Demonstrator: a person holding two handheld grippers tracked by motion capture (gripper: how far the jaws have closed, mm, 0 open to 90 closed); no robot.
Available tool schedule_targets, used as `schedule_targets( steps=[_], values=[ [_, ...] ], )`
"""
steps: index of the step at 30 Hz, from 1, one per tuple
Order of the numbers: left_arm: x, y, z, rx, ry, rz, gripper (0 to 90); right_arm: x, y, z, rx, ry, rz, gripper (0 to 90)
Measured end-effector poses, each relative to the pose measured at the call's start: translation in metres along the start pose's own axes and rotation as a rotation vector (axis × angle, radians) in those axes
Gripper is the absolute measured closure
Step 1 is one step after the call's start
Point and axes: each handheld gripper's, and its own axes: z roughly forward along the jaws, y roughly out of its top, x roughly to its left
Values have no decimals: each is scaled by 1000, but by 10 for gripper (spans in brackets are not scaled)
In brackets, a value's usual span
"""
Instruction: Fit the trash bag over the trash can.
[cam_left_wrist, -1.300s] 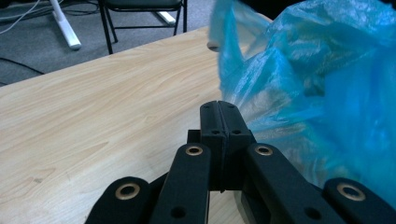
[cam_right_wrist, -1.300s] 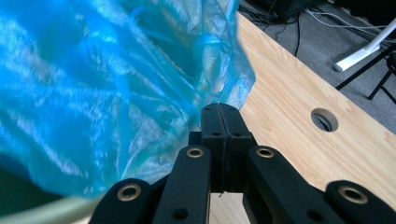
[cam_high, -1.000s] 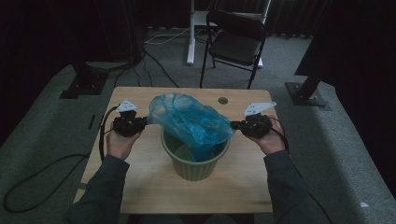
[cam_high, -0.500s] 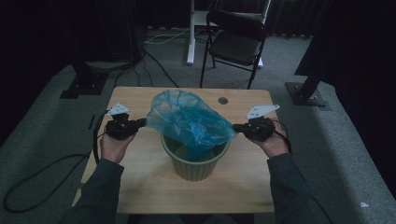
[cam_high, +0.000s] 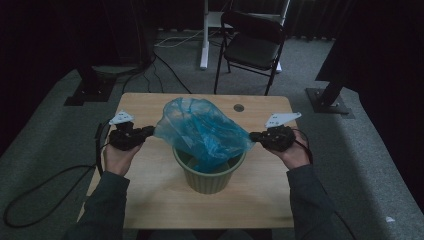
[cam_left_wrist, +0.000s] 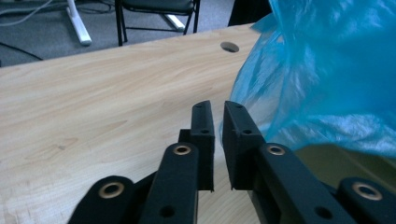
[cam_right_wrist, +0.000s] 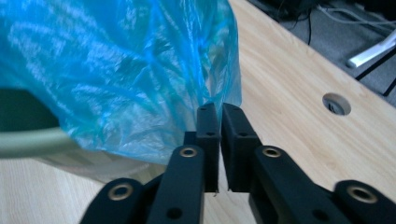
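Grippers, left (cam_high: 148, 131) and right (cam_high: 254, 135), both nearly closed, we hold pinching opposite edges of the blue bag (cam_high: 202, 131), stretched above the green bin (cam_high: 209, 172) mid-table (cam_high: 150, 200).

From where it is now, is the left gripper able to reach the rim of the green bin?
Probably yes. The left gripper holds the edge of the blue bag just up and left of the green bin. Bare table lies between them, but the bag drapes over the rim and the jaws are occupied.
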Motion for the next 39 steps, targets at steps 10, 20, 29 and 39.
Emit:
schedule_targets(
  steps=[10, 20, 29, 39],
  values=[
    [-5, 5, -14, -74, -81, 48, 671, 1, 16, -12, -87, 25, -1, 714],
    [-10, 6, -14, -85, -128, 70, 614, 5, 37, 10, -58, 68, -17, 644],
    [-4, 1, -20, -92, -236, 88, 582, 5, 35, 13, -32, 55, -22, 872],
    [-17, 6, -11, -63, -321, 171, 533, 5, 33, 7, -46, 52, -27, 896]
  ],
)
